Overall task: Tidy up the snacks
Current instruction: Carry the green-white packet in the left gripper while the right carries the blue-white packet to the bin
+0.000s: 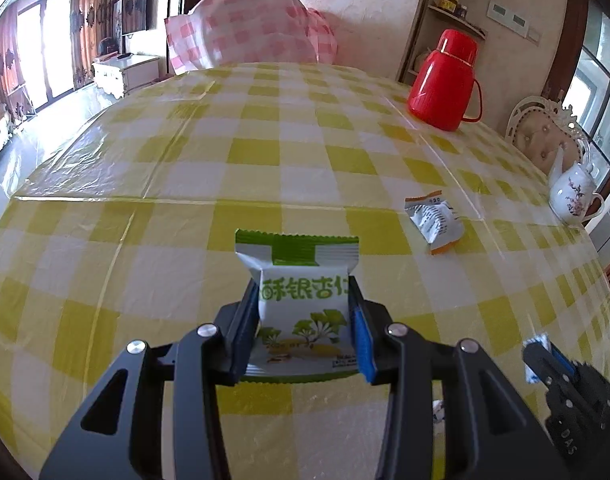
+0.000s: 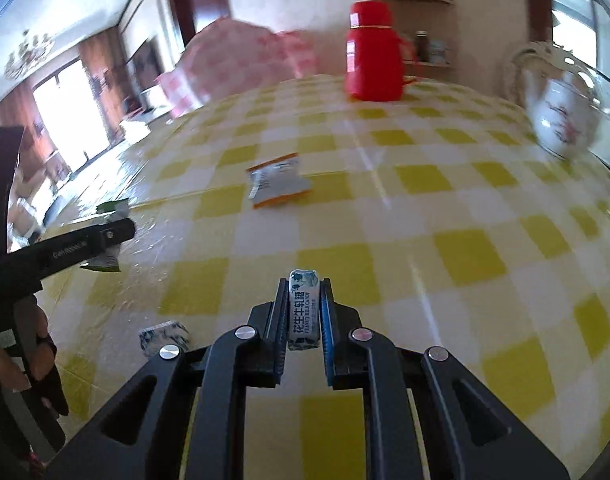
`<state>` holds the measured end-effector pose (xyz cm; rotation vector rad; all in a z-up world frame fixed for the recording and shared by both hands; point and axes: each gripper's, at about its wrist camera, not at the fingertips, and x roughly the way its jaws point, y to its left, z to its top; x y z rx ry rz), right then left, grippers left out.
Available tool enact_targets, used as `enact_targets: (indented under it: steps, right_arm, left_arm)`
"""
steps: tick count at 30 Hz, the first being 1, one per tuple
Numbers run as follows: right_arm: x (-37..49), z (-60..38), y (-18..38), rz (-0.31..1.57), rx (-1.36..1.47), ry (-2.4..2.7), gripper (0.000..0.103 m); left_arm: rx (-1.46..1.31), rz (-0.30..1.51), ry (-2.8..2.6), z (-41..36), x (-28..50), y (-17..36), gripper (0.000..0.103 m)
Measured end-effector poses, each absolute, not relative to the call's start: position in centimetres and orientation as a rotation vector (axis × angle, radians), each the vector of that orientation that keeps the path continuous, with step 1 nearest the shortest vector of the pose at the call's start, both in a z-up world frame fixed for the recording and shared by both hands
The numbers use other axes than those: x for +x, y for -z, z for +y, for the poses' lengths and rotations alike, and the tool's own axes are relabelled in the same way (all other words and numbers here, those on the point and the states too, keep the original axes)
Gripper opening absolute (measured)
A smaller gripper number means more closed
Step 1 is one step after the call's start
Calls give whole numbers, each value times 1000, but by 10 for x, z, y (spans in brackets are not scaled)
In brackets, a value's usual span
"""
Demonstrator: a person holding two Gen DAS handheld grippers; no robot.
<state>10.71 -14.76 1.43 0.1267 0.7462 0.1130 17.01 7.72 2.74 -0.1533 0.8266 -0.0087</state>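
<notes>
The green-and-white snack packet (image 1: pixel 305 304) sits clamped between the fingers of the left gripper (image 1: pixel 305 312), held just above the counter (image 1: pixel 185 184) with its serrated top edge pointing away from the camera. The fingers are partly closed, pressing on both sides of the packet. From the right wrist view the same packet (image 2: pixel 109 236) shows only in part behind the left gripper (image 2: pixel 117 232), at the left edge of the frame.

The narrow blue-and-white milk candy (image 2: pixel 303 308) is pinched lengthwise in the right gripper (image 2: pixel 303 292), whose fingers are closed tight on it. In the left wrist view the right gripper (image 1: pixel 539 354) appears to the right of the green packet, low in the frame.

A second blue-and-white candy (image 2: pixel 165 338) lies on the counter, just left of the held candy. An orange-edged white packet (image 1: pixel 435 218) lies flat on the counter, beyond and to the right of the green packet.

Further back from the green packet stand a red thermos (image 1: pixel 445 80) and, at the right edge of the counter, a white flowered teapot (image 1: pixel 573 196). The yellow-checked cloth covers the whole counter
</notes>
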Motion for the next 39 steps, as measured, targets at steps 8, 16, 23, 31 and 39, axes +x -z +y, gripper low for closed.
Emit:
enact_targets:
  steps: [8, 16, 23, 31, 39]
  right_arm:
    - [45, -190, -22, 690, 290, -31, 13]
    - [-2, -184, -21, 670, 334, -12, 13]
    - [-10, -175, -21, 666, 318, -25, 13]
    - [-10, -166, -14, 693, 299, -42, 13]
    - [-23, -144, -16, 681, 261, -118, 13]
  left_arm:
    - [-161, 782, 26, 73, 159, -35, 42]
    - [-170, 708, 12, 67, 119, -47, 42]
    - [-179, 681, -13, 70, 83, -42, 42]
    - [-188, 648, -61, 75, 30, -40, 42]
    - [-156, 649, -78, 73, -28, -40, 42]
